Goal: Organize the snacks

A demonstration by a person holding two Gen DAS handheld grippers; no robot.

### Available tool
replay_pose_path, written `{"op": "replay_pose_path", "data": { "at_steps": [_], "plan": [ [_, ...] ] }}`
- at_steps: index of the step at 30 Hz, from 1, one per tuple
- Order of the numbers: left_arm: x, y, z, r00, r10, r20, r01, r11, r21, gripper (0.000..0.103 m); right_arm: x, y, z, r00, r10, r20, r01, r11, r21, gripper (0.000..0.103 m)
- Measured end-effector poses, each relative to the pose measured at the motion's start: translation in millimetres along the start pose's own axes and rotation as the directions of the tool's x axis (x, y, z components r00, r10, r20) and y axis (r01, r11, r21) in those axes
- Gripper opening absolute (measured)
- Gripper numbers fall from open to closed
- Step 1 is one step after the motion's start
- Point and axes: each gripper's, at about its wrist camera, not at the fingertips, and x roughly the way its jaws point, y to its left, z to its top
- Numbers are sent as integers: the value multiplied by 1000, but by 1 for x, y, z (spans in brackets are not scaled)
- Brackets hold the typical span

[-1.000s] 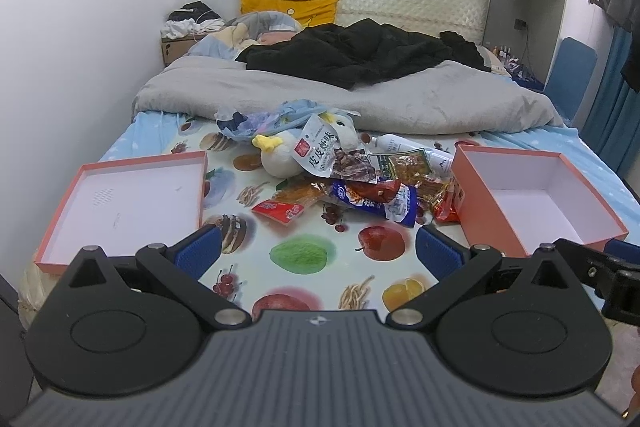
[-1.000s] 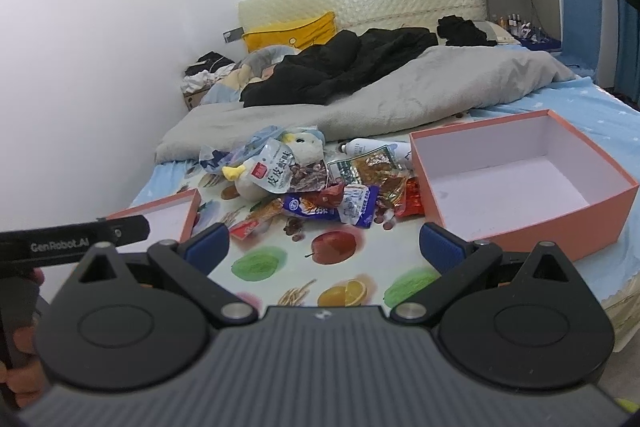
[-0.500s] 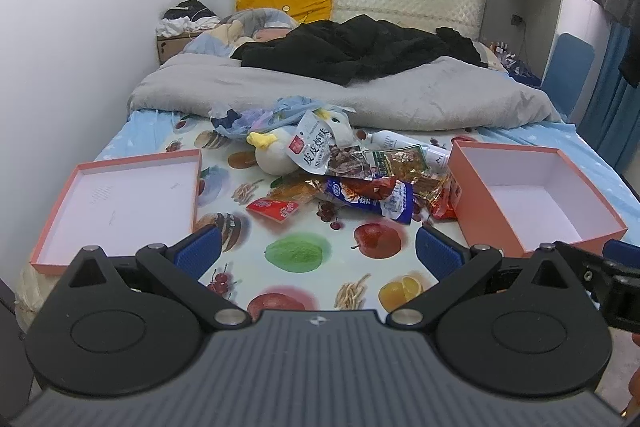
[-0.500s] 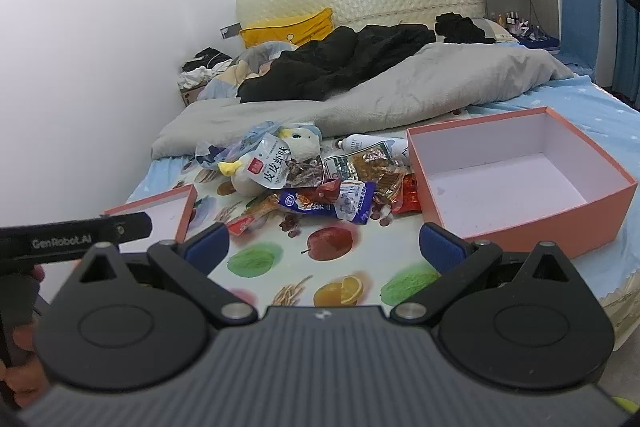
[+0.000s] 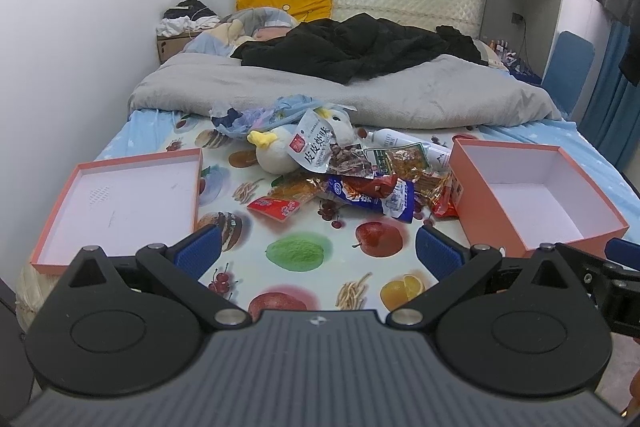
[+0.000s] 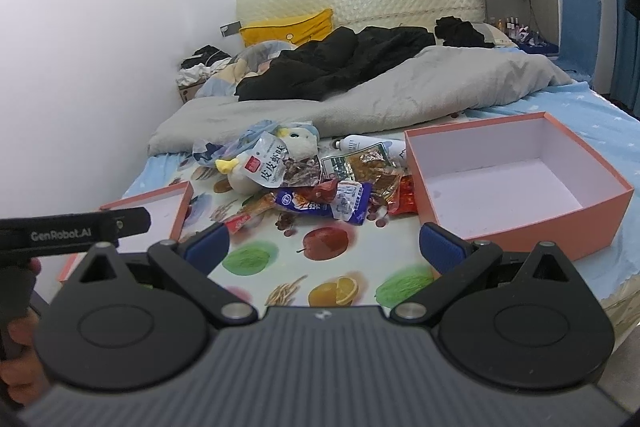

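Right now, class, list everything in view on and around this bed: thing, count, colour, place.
deep box: 1, orange, white inside, empty, bed's right side
shallow lid: 1, orange, white inside, bed's left side
snack packets: a pile, count unclear, red, blue, white, brown, between lid and box
plush toy: 1, white, yellow beak, partly under the packets
bottle: 1, white, lying behind the pile
duvet: 1, grey, mid-bed
clothing: black heap, on the duvet
pillow: 1, yellow, at the headboard
left gripper: fingers open, empty
right gripper: fingers open, empty

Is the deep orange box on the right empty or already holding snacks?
Empty: the orange box shows only its bare white floor; the snacks lie beside it.
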Motion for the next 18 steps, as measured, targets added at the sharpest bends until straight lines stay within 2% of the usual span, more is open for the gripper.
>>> {"op": "replay_pose_path", "data": {
  "at_steps": [18],
  "plan": [
    [12,2,-5,1000,0,-25,0,1000,6,103,6,1,-5,1000,4,-18,-4,1000,-26,103]
  ]
}}
